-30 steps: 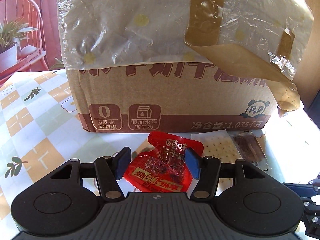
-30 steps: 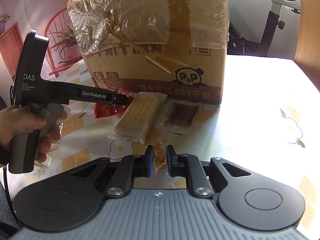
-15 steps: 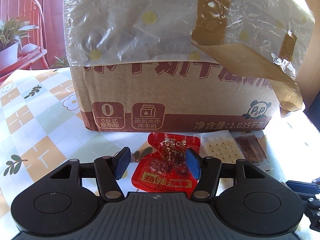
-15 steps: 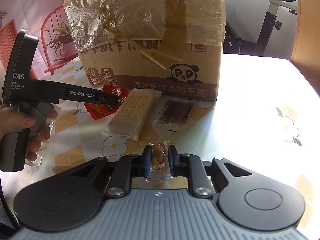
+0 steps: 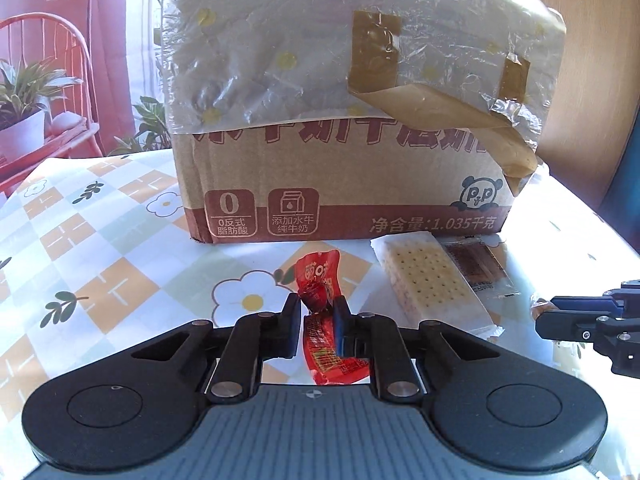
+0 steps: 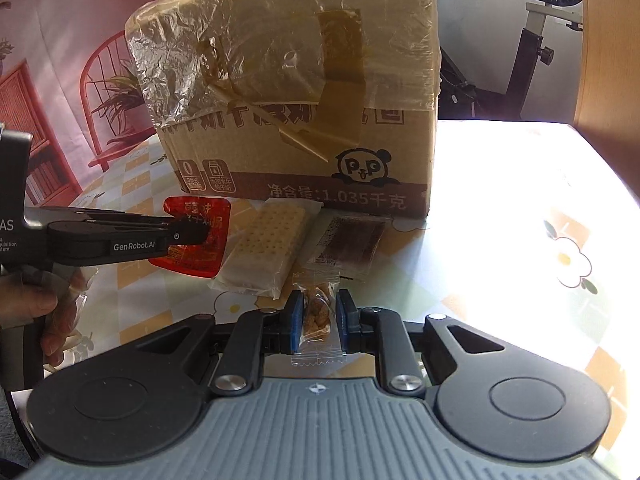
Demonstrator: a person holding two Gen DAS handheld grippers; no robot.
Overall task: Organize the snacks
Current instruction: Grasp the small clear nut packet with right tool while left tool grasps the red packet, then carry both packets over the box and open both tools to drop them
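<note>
Left wrist view: the left gripper (image 5: 318,312) is clamped on a red snack packet (image 5: 322,308), which stands edge-on between the blue pads, crumpled at the pinch, its printed top rising above the fingertips and its lower end hanging back toward the gripper body. Half a second ago the same packet lay flat on the flowered tablecloth (image 5: 100,248) between fingers spread wide; the pads have since closed on it and it is lifted clear of the cloth. Just right of it lies a wrapped cracker pack (image 5: 432,284), and beside that, partly under its edge, a clear packet with a dark brown bar (image 5: 476,268); both rest close in front of the taped cardboard box (image 5: 344,184). The box looks farther off than in the earlier picture.

In the right wrist view, the right gripper (image 6: 318,316) is pinched on a small clear packet of brown nuggets (image 6: 317,312), held upright between the pads with its crimped lower seal hanging below them. It was gripped the same way half a second ago, but rides higher now. At left, the left gripper (image 6: 196,234) holds the red snack packet (image 6: 204,240) above the table, next to the cracker pack (image 6: 268,248).
</note>
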